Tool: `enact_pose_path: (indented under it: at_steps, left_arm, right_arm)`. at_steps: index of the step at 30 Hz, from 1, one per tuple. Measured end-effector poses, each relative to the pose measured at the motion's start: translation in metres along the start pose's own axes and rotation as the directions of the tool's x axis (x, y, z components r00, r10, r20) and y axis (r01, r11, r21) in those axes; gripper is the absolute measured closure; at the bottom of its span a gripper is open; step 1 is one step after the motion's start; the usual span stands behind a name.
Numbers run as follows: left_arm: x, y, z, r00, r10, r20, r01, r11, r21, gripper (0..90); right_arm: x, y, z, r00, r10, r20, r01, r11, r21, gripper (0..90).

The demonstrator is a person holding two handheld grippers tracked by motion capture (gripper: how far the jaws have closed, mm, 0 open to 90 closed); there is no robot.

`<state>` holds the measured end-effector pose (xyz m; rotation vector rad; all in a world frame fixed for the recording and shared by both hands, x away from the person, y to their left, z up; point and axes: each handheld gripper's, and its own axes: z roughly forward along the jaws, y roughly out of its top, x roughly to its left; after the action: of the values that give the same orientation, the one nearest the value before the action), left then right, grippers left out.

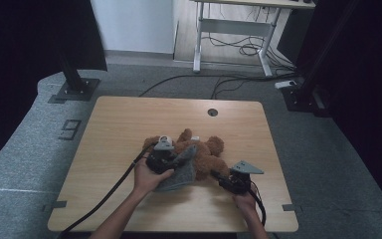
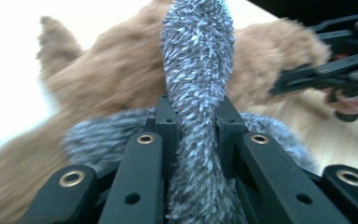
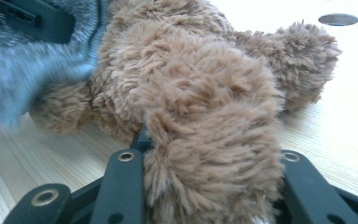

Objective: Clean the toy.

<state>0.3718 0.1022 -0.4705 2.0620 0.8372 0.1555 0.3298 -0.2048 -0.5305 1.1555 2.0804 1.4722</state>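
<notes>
A brown teddy bear (image 1: 205, 151) lies on the wooden table (image 1: 119, 129), partly under a fuzzy grey cloth (image 1: 181, 172). My left gripper (image 1: 175, 158) is shut on a fold of the grey cloth (image 2: 196, 93), which rises between its jaws with the bear (image 2: 116, 70) behind it. My right gripper (image 1: 215, 174) is shut on a furry limb of the bear (image 3: 209, 154) at its near right side. In the right gripper view the grey cloth (image 3: 23, 79) drapes the bear's left part. The right gripper (image 2: 307, 77) also shows in the left gripper view, at far right.
A round cable hole (image 1: 212, 112) sits near the table's far edge. Black cables (image 1: 109, 191) trail from both grippers toward the near edge. Beyond the table stand a black post base (image 1: 74, 89) and a white desk frame (image 1: 229, 30) with floor cables.
</notes>
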Motion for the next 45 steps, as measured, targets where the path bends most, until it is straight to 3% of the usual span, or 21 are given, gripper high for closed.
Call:
enact_pose_path:
  at_steps: [5, 10, 16, 19, 22, 25, 27, 29, 32, 34, 39, 45]
  left_arm:
    - [0.016, -0.012, -0.016, 0.9990, -0.033, -0.030, 0.032, 0.9994, -0.013, 76.6]
    - [0.012, -0.010, -0.019, 0.9991, -0.029, -0.030, 0.028, 0.9991, -0.031, 76.4]
    - [-0.025, 0.014, -0.007, 0.9964, 0.019, 0.082, -0.012, 0.9962, -0.086, 76.1]
    - [-0.045, 0.028, 0.010, 0.9907, 0.057, 0.123, -0.049, 0.9966, -0.067, 75.8]
    - [-0.060, 0.033, 0.032, 0.9881, 0.074, 0.135, -0.070, 0.9970, -0.034, 75.6]
    - [-0.070, 0.031, 0.057, 0.9886, 0.090, 0.121, -0.091, 0.9959, 0.003, 75.4]
    - [-0.070, 0.026, 0.065, 0.9903, 0.097, 0.100, -0.098, 0.9951, 0.007, 75.5]
    - [-0.070, 0.022, 0.065, 0.9905, 0.108, 0.085, -0.109, 0.9941, 0.002, 75.8]
    - [-0.073, 0.017, 0.058, 0.9872, 0.157, 0.031, -0.157, 0.9876, 0.009, 76.0]
    - [-0.070, 0.010, 0.053, 0.9860, 0.166, 0.016, -0.166, 0.9857, 0.026, 76.0]
    - [-0.046, -0.015, 0.034, 0.9945, 0.105, 0.000, -0.105, 0.9936, 0.044, 76.3]
    - [-0.014, -0.030, 0.005, 0.9979, 0.041, -0.050, -0.040, 0.9990, 0.019, 76.3]
  right_arm:
    - [0.000, 0.000, 0.000, 1.0000, -0.002, -0.007, 0.002, 1.000, -0.003, 61.1]
    - [0.000, 0.000, 0.000, 0.9999, 0.005, -0.008, -0.006, 1.000, -0.004, 61.1]
    - [0.000, -0.001, 0.001, 0.9999, 0.005, -0.010, -0.005, 1.000, -0.003, 61.1]
    - [0.001, -0.001, 0.001, 0.9999, 0.006, -0.010, -0.006, 1.000, -0.006, 61.1]
    - [0.001, -0.001, 0.002, 0.9999, 0.006, -0.010, -0.006, 1.000, -0.005, 61.1]
    - [0.001, -0.001, 0.001, 0.9999, 0.005, -0.009, -0.005, 1.000, -0.005, 61.1]
    - [0.001, -0.002, 0.001, 1.0000, 0.002, -0.003, -0.002, 1.000, -0.001, 61.1]
    - [0.001, -0.003, 0.002, 0.9998, -0.014, 0.012, 0.014, 1.000, 0.012, 61.2]
    - [0.001, -0.002, 0.000, 0.9999, -0.012, 0.007, 0.012, 1.000, 0.001, 61.3]
    - [0.001, -0.002, 0.000, 0.9999, -0.011, 0.004, 0.011, 1.000, 0.000, 61.3]
    - [0.002, -0.003, -0.002, 0.9999, -0.009, -0.009, 0.009, 1.000, -0.005, 61.3]
    - [0.002, -0.003, -0.003, 0.9996, -0.019, -0.022, 0.019, 1.000, -0.005, 61.3]
